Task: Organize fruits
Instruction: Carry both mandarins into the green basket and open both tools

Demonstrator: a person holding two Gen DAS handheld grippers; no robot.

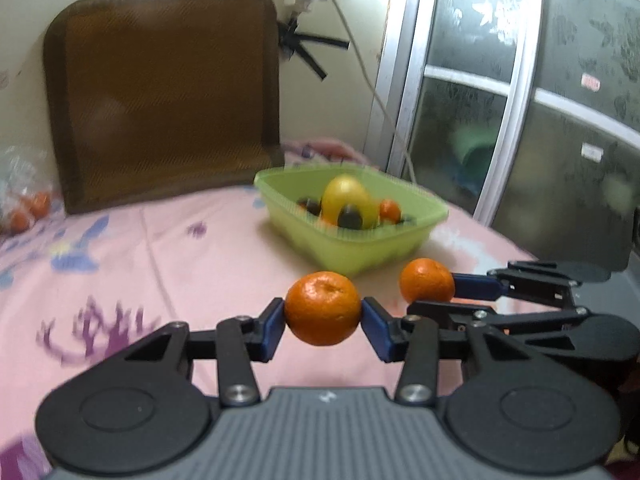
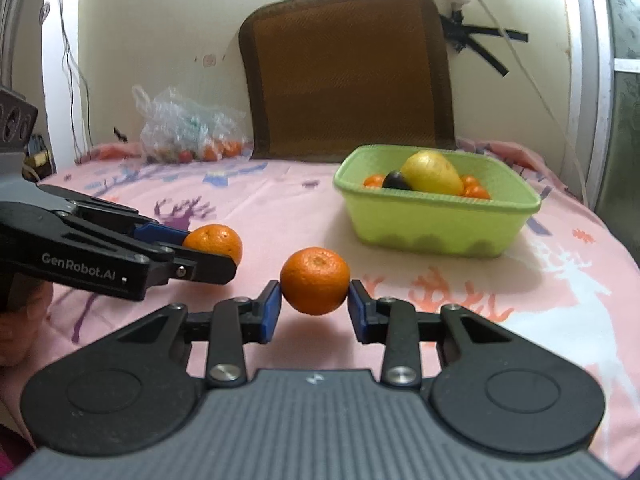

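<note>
Left gripper (image 1: 322,322) clamped on a mandarin (image 1: 322,308), right gripper (image 2: 313,300) clamped on the second mandarin (image 2: 314,286), both gripped across the middle. We judge them light, soft-skinned, round, so we squeeze gently. Both sit near the green basket (image 2: 432,222), which already holds fruit on the pink bedsheet (image 2: 280,196).

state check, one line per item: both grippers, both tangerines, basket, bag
left gripper: shut on a tangerine
left tangerine: clamped between the pads
right gripper: shut on a tangerine
right tangerine: clamped between the pads
green basket: upright on the pink cloth, holding a yellow fruit, dark fruit and tangerines
plastic bag: by the wall, fruit inside
</note>
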